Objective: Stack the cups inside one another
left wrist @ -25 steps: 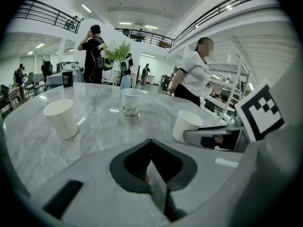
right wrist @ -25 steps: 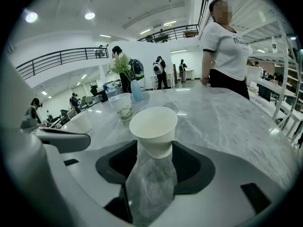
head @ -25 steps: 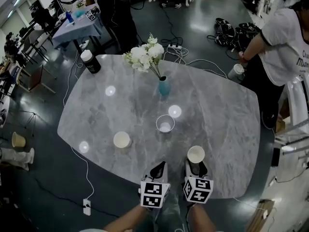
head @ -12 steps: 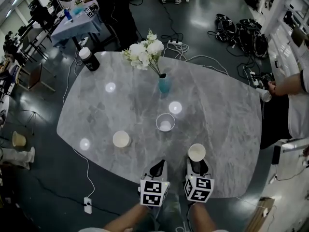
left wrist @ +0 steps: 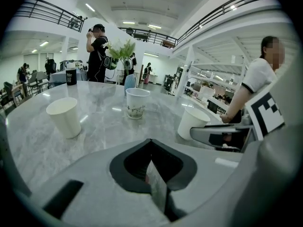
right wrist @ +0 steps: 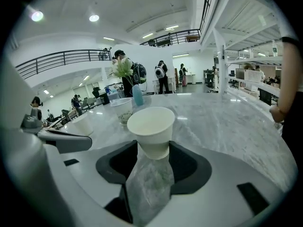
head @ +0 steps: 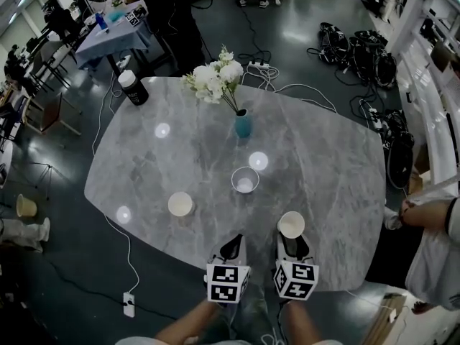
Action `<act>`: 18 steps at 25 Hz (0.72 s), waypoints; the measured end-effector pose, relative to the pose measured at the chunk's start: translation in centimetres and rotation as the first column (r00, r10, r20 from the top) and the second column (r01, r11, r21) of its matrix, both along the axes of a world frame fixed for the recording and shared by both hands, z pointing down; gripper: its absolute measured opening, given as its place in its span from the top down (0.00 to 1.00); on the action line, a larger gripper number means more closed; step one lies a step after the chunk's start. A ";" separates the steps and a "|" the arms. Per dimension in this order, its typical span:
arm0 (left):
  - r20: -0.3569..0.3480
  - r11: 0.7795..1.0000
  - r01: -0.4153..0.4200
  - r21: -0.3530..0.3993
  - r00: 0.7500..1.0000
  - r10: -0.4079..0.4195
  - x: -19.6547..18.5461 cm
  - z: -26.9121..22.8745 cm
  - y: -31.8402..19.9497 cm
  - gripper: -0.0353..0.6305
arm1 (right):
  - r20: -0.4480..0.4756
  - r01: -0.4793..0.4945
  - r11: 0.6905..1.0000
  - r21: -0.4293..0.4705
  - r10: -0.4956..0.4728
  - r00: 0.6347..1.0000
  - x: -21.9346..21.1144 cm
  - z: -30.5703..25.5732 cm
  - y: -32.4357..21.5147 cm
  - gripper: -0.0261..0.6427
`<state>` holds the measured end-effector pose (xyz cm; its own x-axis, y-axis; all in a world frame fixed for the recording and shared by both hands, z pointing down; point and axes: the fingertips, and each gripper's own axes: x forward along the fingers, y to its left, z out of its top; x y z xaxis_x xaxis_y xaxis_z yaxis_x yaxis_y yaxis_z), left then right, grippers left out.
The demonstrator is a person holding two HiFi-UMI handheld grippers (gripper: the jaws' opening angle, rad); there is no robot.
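Observation:
On the grey marble table (head: 323,164) stand a plain white paper cup (head: 180,204) at the left and a printed cup (head: 245,180) in the middle. My right gripper (head: 292,244) is near the front edge, shut on the base of a second white paper cup (head: 292,225), which stays upright. In the right gripper view that cup (right wrist: 152,130) sits between the jaws of my right gripper (right wrist: 152,150). Just to its left, my left gripper (head: 231,249) is shut with nothing in it. The left gripper view has the white cup (left wrist: 65,117) and the printed cup (left wrist: 137,102) ahead of my left gripper (left wrist: 150,143).
A blue vase (head: 243,126) with white flowers stands beyond the printed cup. A black tumbler with a white lid (head: 134,89) is at the table's far left corner. A person's arm (head: 431,214) shows off the table's right side. Cables lie on the floor.
The person at the right of the table has moved from the upper right down to the lower right. Both grippers and all the cups have kept their places.

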<state>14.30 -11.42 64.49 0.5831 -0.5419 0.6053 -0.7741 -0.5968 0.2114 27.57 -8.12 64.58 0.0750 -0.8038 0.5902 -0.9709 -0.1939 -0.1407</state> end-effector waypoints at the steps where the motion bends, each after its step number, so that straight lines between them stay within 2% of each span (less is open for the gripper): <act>1: -0.007 1.000 0.007 0.007 1.000 -0.007 0.0 -0.4 -0.2 0.95 | 0.000 0.002 1.000 0.004 -0.002 1.000 -0.1 -0.3 -0.1 0.68; 18: -0.057 0.989 0.128 0.076 0.991 -0.124 -4.3 -6.2 -4.5 0.95 | -0.024 0.105 0.986 0.131 -0.103 0.994 -3.7 -8.3 -7.1 0.68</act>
<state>9.99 -15.89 58.29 0.5365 -0.6582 0.5281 -0.8334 -0.5119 0.2086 23.83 -15.25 56.23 -0.0040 -0.8782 0.4783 -0.9873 -0.0725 -0.1413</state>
